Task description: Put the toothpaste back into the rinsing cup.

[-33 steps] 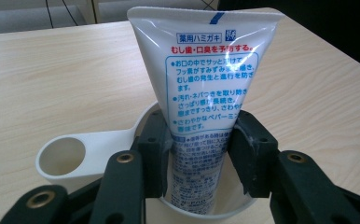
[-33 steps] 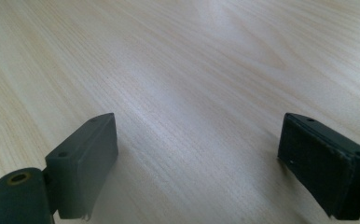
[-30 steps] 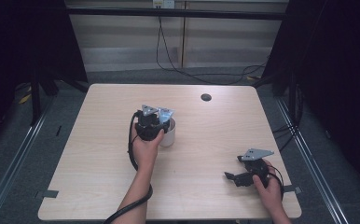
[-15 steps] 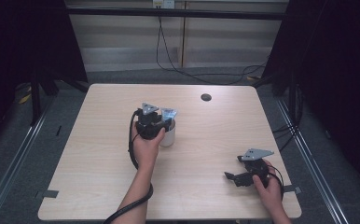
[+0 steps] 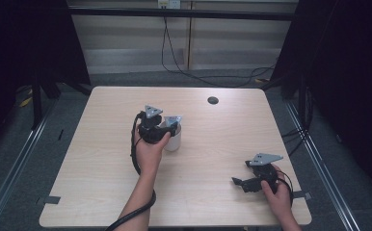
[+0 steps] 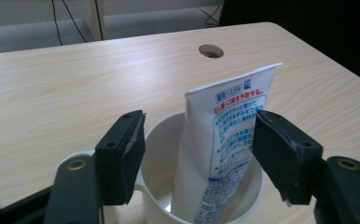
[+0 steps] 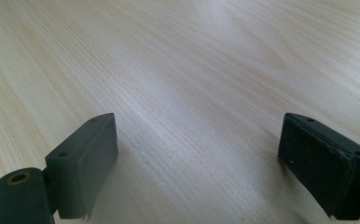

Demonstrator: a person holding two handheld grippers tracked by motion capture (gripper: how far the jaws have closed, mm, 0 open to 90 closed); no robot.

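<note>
A white tube [image 6: 225,135] with blue print stands tilted inside a white cup [image 6: 162,135] near the middle of the table, its crimped end up. My left gripper [image 6: 201,133] straddles the tube from above the cup's rim. Its jaws have just been opening, and the left pad now stands well clear of the tube while the right pad sits at its edge without pressing. From the high view, the left gripper [image 5: 167,126] hovers over the cup [image 5: 173,140] and tube [image 5: 173,119]. My right gripper [image 5: 239,183] rests open low over bare wood at the front right, with nothing between its jaws [image 7: 197,154].
A round cable hole [image 5: 213,100] lies in the tabletop [image 5: 102,192] behind the cup, to the right. Black cables trail from both grippers. Metal rails run along the floor on both sides of the table.
The left gripper's jaws have spread apart around the tube, which now stands on its own in the cup. Neither hand has shifted.
</note>
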